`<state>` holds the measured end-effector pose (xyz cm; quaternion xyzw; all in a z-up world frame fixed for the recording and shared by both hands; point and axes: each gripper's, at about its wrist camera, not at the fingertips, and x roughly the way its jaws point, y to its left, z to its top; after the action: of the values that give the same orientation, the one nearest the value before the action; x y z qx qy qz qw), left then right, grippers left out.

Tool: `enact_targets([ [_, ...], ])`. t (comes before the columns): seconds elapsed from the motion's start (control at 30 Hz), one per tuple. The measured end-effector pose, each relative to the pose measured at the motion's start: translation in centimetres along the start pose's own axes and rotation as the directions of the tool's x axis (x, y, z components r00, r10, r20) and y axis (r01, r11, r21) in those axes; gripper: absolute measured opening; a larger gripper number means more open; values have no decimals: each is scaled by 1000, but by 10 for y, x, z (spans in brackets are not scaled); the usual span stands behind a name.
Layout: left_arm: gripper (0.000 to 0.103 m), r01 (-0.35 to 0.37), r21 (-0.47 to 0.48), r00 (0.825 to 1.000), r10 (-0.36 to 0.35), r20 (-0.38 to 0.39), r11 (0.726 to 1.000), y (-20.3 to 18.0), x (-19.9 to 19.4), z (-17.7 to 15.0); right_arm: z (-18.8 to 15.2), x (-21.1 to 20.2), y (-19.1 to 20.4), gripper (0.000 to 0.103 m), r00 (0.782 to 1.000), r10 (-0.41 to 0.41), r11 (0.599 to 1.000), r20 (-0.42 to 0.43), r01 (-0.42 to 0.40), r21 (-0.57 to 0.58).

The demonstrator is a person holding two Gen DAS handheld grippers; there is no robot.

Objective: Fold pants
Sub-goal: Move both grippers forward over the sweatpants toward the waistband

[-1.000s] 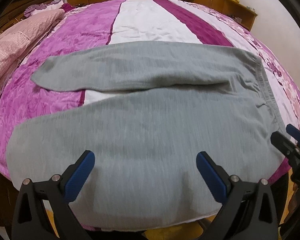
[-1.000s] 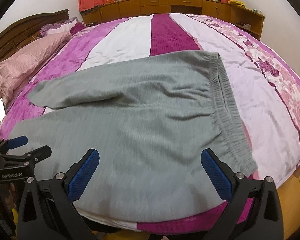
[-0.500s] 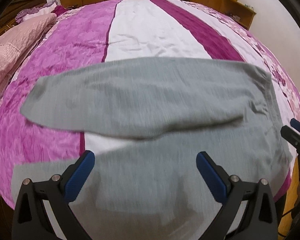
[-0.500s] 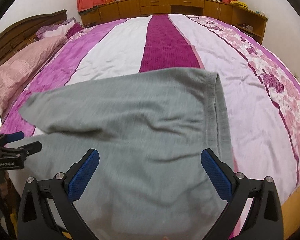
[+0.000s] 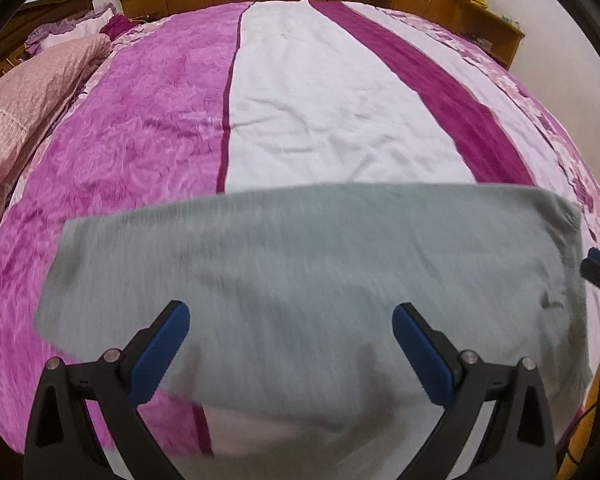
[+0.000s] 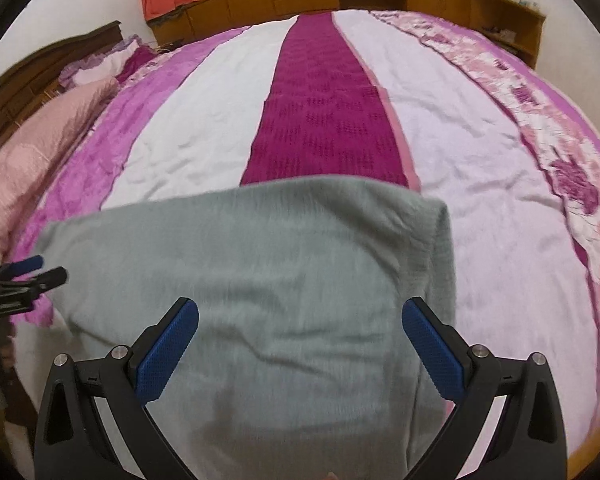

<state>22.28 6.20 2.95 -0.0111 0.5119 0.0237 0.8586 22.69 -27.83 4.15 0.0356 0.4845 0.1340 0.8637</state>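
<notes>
The grey knitted fabric pants are seen lying across the near edge of the bed with the striped purple, white and magenta cover. They appear as one wide grey band that runs from the left side toward the right side of the bed. The cloth is blurred in both views, so fine detail cannot be told. In the right wrist view the same pants show a rounded far edge and a ribbed band on their right side, near the pale pink stripe of the cover.

The left claw is held wide open above the grey cloth, with its blue pads apart and nothing between them. The right claw is also spread wide and empty over the pants. The right claw is seen small at the right edge of the left view, and the left claw at the left edge of the right view.

Compared with one second ago, the two legs are no longer seen apart with a strip of cover between them; only one grey band is shown now. Much more of the bed cover is visible beyond the pants than before. The pink pillow is found at the far left side of the bed.
</notes>
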Motion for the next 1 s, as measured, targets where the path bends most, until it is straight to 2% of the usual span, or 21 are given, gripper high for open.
enact_targets([
  [0.2, 103, 12, 17, 999, -11, -46, 1000, 14, 33, 27, 34, 26, -5, 99, 997, -69, 996, -19, 68, -58],
  [0.3, 103, 16, 28, 998, -14, -55, 999, 18, 49, 38, 45, 39, -7, 99, 996, -79, 993, -35, 75, -87],
  [0.4, 103, 51, 29, 997, -49, -62, 998, 23, 64, 48, 55, 53, -9, 99, 994, -100, 989, -51, 93, -114],
  [0.5, 103, 39, 42, 996, -35, -82, 998, 28, 81, 56, 63, 67, -10, 99, 991, -120, 984, -59, 111, -141],
  [0.57, 103, 22, 65, 995, -16, -100, 998, 30, 91, 59, 67, 77, -12, 99, 990, -121, 982, -78, 108, -155],
  [0.67, 103, 43, 98, 991, -30, -134, 994, 32, 106, 59, 69, 94, -14, 99, 986, -119, 980, -113, 98, -174],
  [0.83, 103, 65, 149, 991, -46, -123, 987, 30, 115, 58, 64, 119, -21, 99, 980, -95, 984, -174, 66, -167],
  [1.0, 103, 102, 145, 990, -86, -114, 984, 33, 121, 57, 63, 128, -27, 100, 981, -58, 988, -186, 30, -153],
])
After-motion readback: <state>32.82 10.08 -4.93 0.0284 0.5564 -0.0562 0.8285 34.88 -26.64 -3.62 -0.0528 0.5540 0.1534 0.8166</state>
